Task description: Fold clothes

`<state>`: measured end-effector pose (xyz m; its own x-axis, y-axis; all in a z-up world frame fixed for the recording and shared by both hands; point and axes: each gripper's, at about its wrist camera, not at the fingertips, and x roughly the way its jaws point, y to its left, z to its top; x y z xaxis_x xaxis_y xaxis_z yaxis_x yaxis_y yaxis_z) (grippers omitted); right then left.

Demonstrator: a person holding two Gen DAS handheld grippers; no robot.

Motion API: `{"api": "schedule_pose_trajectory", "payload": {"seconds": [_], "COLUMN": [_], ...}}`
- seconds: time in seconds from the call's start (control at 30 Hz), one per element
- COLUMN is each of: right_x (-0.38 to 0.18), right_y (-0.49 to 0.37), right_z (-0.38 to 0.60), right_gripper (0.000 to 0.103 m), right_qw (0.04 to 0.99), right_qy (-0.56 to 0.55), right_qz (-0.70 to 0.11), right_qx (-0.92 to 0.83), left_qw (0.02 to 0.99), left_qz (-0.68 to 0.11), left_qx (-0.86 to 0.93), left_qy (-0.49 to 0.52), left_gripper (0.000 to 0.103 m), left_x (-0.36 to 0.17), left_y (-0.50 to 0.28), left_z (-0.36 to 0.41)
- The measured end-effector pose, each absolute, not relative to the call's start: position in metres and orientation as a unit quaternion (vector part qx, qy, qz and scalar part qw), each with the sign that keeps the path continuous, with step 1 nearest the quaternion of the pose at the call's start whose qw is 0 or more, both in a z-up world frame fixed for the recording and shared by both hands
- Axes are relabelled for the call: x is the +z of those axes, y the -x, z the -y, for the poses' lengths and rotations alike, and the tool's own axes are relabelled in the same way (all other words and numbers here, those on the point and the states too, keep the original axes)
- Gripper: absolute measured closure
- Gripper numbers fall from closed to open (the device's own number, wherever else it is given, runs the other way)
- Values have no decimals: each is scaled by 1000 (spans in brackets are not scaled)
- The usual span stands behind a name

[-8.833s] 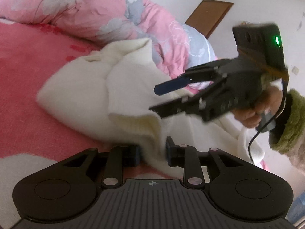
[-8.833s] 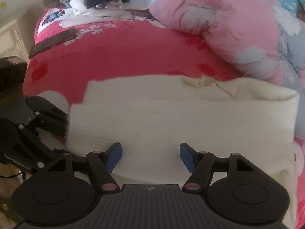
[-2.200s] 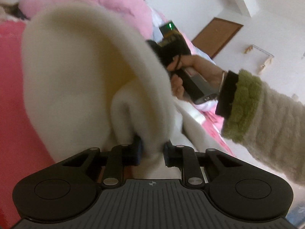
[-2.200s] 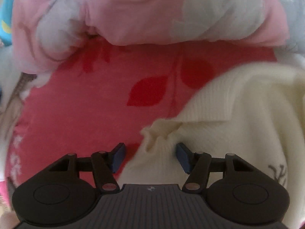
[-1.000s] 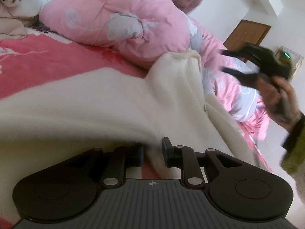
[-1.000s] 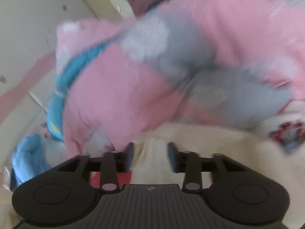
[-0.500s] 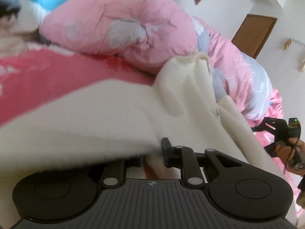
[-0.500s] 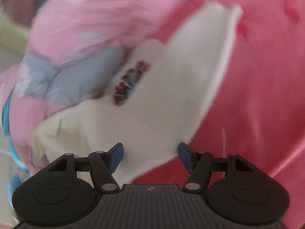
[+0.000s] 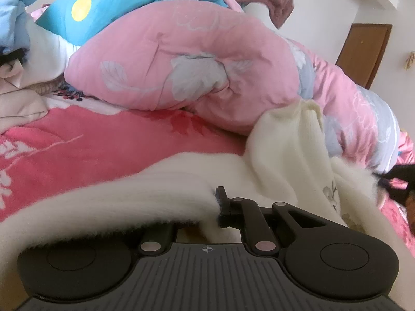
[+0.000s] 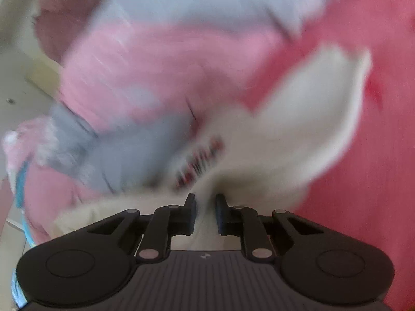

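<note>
A: Cream fluffy knit sweater [image 9: 285,150] lies spread on the pink floral bedspread [image 9: 77,140], beside the pink quilt [image 9: 181,59].

B: What changed?

A: Half a second ago the right gripper [image 10: 205,213] stood wide; now its jaws have nipped a fold. The left gripper [image 9: 207,207] stays clamped on the hem.

B: So both ends are held, likely ready for the next fold.
</note>
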<state>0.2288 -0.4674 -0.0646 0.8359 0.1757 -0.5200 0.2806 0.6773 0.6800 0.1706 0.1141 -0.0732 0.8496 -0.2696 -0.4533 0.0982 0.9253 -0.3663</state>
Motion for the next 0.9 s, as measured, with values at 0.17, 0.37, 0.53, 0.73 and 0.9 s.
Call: {"api": "schedule_pose_trajectory", "payload": {"seconds": [0.17, 0.37, 0.53, 0.73, 0.9], "right_x": [-35, -61, -70, -22, 17], "right_y": [-223, -241, -204, -130, -60], "right_z": [497, 533, 548, 541, 526], "right_gripper": [87, 79, 56, 55, 53], "right_qw": [902, 871, 843, 874, 882], "right_qy": [-380, -373, -429, -377, -385], "right_qz": [-194, -283, -298, -300, -271], "right_qx": [-62, -147, -128, -57, 18], "left_qw": [948, 946, 936, 923, 919], "left_qz": [-254, -254, -267, -270, -276], "left_qx": [-99, -107, -122, -140, -129], "left_qy": [167, 170, 193, 236, 249], "left_gripper": [92, 90, 81, 69, 66], "left_x": [-75, -76, -75, -66, -63], "left_y": [-171, -169, -162, -130, -102], "left_z": [-115, -116, -122, -131, -131]}}
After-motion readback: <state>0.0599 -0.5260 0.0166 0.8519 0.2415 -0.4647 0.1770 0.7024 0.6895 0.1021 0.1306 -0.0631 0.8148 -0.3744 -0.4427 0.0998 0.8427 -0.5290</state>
